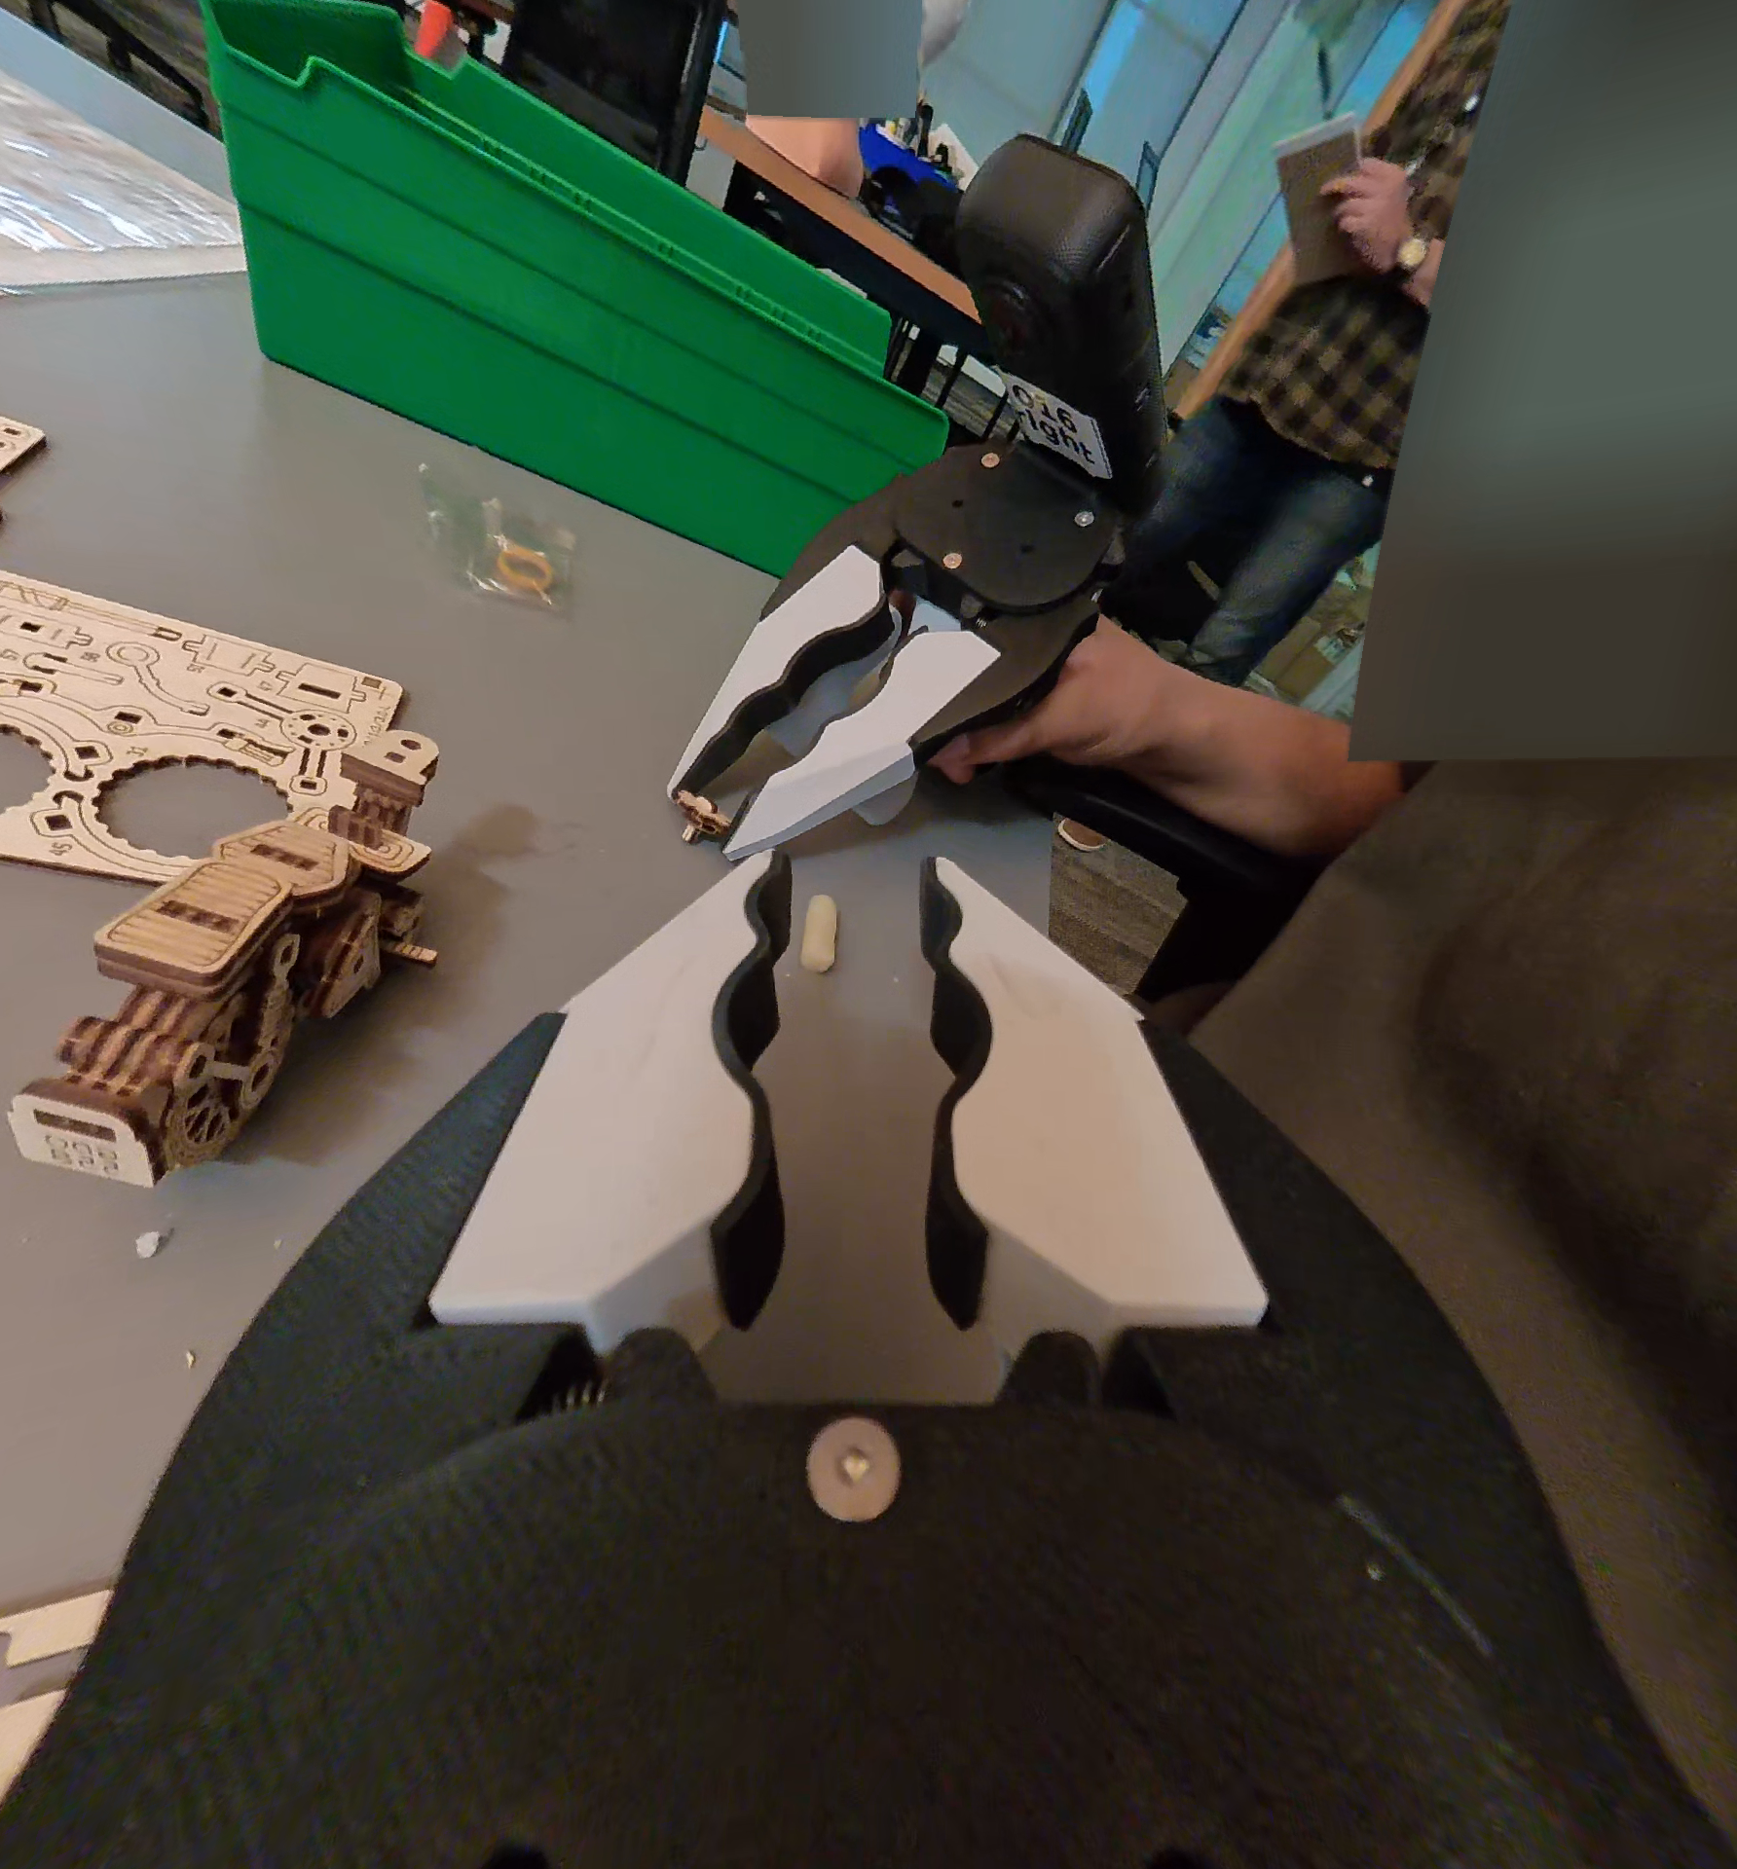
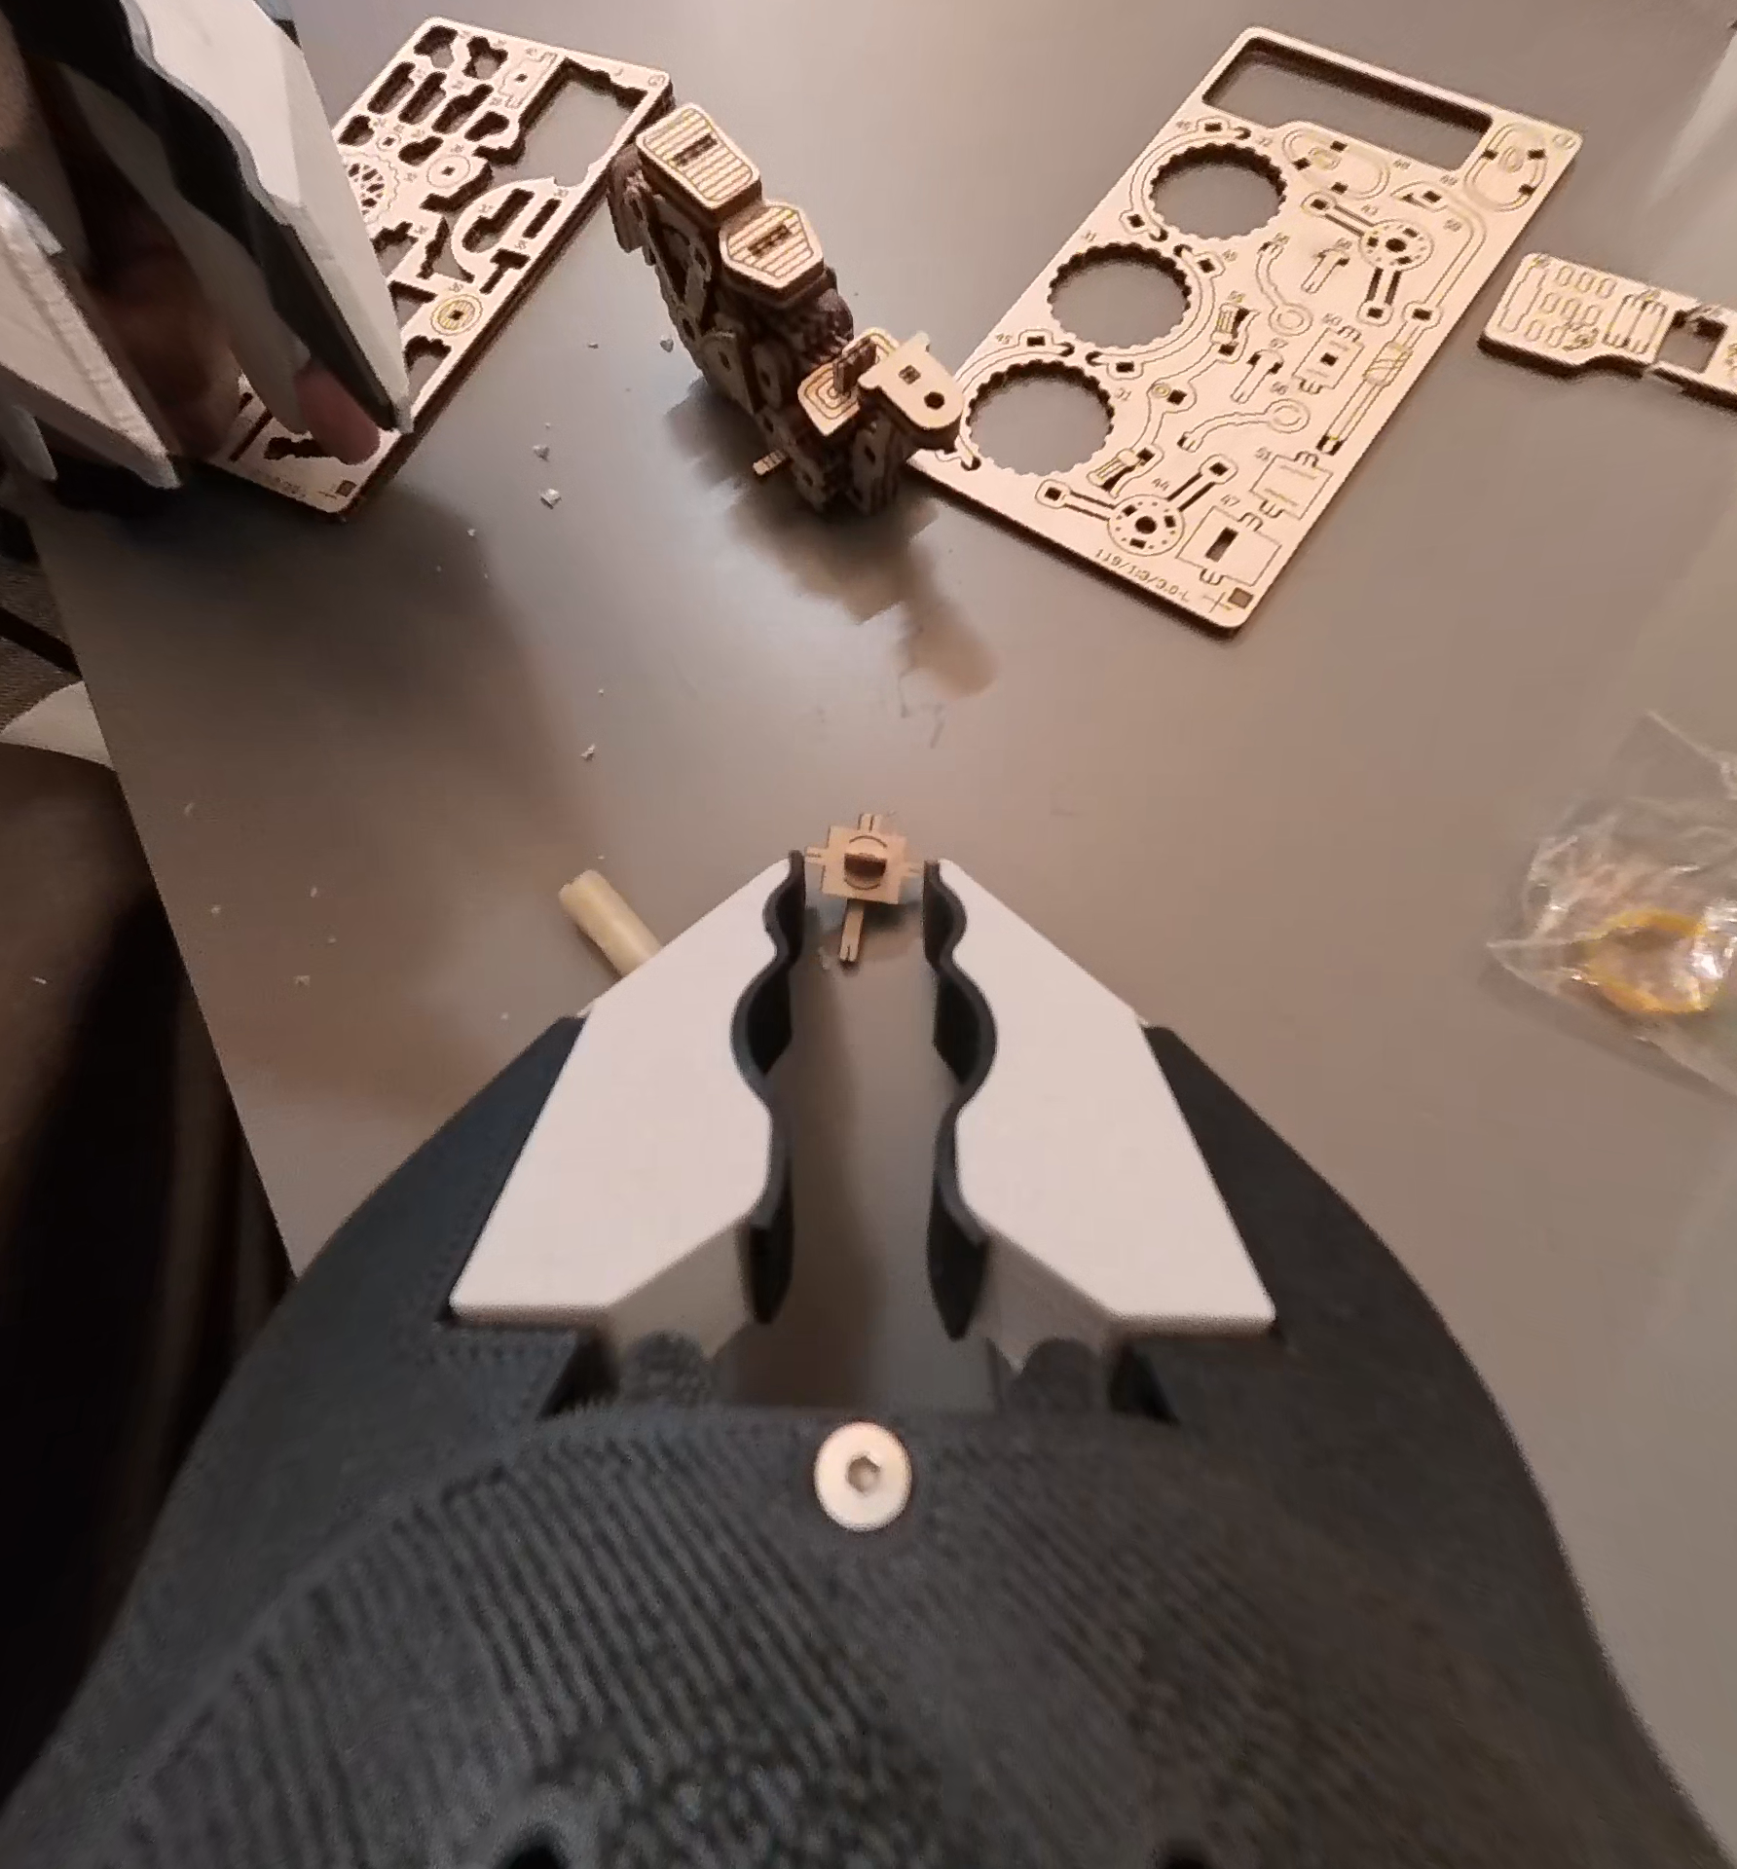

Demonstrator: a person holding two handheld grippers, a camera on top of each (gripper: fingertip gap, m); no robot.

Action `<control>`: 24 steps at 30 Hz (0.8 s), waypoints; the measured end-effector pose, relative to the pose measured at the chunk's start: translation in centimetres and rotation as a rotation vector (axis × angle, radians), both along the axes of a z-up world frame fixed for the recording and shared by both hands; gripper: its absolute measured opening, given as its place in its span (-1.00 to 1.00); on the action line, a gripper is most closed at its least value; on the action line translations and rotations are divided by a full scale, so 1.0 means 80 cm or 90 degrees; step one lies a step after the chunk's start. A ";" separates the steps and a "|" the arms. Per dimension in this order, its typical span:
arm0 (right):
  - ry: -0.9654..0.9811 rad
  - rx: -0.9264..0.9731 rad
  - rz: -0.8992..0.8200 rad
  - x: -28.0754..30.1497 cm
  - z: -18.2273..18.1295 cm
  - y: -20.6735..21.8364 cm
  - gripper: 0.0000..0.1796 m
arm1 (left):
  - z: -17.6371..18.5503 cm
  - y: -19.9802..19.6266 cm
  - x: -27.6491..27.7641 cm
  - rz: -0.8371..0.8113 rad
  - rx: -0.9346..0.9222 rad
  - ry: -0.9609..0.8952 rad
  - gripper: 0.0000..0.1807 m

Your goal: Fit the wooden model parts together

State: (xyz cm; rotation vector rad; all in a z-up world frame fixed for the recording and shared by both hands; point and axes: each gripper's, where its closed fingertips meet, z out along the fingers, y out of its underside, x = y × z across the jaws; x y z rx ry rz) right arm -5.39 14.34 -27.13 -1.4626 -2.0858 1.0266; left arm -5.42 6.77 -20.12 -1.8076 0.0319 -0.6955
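A half-built wooden model (image 1: pixel 227 991) stands on the grey table, left of both grippers; it also shows in the right wrist view (image 2: pixel 773 334). My right gripper (image 2: pixel 864 868) is shut on a small square wooden part (image 2: pixel 862 860) with thin tabs, held at the table surface. In the left wrist view this gripper (image 1: pixel 708 824) and part (image 1: pixel 701 812) sit just ahead of my left gripper (image 1: pixel 852 868). My left gripper is open and empty. A short white stick (image 1: pixel 820 932) lies on the table between its fingers.
Laser-cut wooden sheets (image 2: pixel 1249 334) (image 2: pixel 500 202) (image 2: pixel 1653 334) lie around the model. A clear bag with rubber bands (image 2: pixel 1653 880) lies to the right. A green bin (image 1: pixel 541 273) stands at the back. The table edge (image 1: pixel 1047 910) runs close on the right. A person stands beyond it. Tip to tip, the grippers are about 11 centimeters apart.
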 end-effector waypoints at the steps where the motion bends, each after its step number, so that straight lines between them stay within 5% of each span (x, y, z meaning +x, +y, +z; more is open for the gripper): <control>1: 0.000 0.001 0.000 0.000 0.000 0.000 -0.76 | 0.000 0.000 0.000 0.000 0.000 -0.001 -0.74; 24: 0.000 0.001 -0.001 0.000 0.000 0.000 -0.76 | 0.000 0.000 -0.001 0.002 -0.002 -0.008 -0.77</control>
